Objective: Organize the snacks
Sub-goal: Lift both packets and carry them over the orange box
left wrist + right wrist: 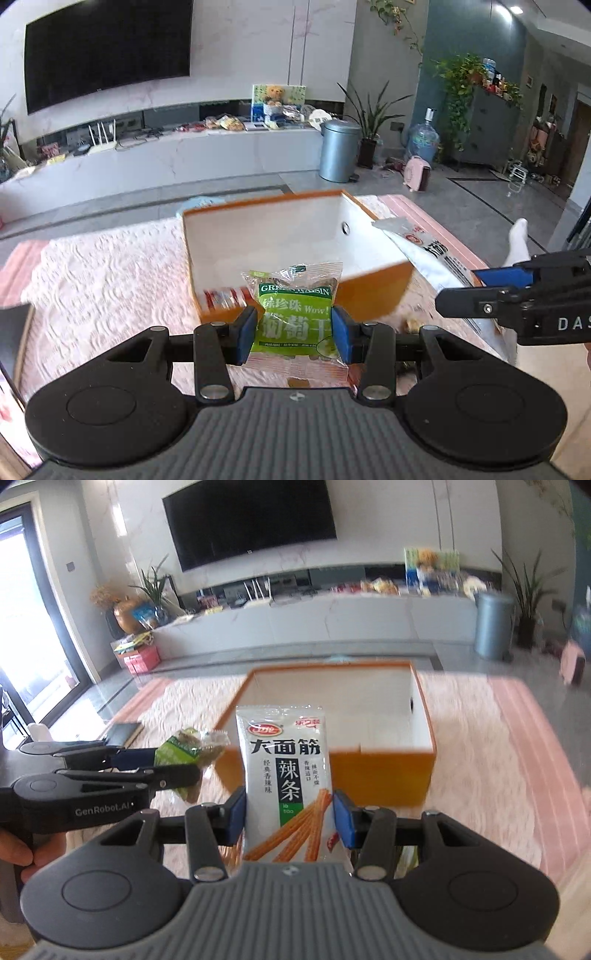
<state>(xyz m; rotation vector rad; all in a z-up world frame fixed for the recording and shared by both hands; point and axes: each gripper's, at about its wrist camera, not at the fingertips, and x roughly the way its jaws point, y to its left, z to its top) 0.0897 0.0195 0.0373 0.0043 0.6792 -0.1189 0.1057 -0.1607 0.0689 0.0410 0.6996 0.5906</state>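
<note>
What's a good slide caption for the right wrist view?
Right gripper holds a white snack packet before the orange box, beside the left gripper holding a green packet.

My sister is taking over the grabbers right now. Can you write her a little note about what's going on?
Left gripper: shut on the raisin packet, just short of the orange box.
Right gripper: shut on the latiao packet, also in front of the box.
Done: one red packet already lies in the box.
Left: drop both packets in. A few bits remain on the pink cloth.
</note>
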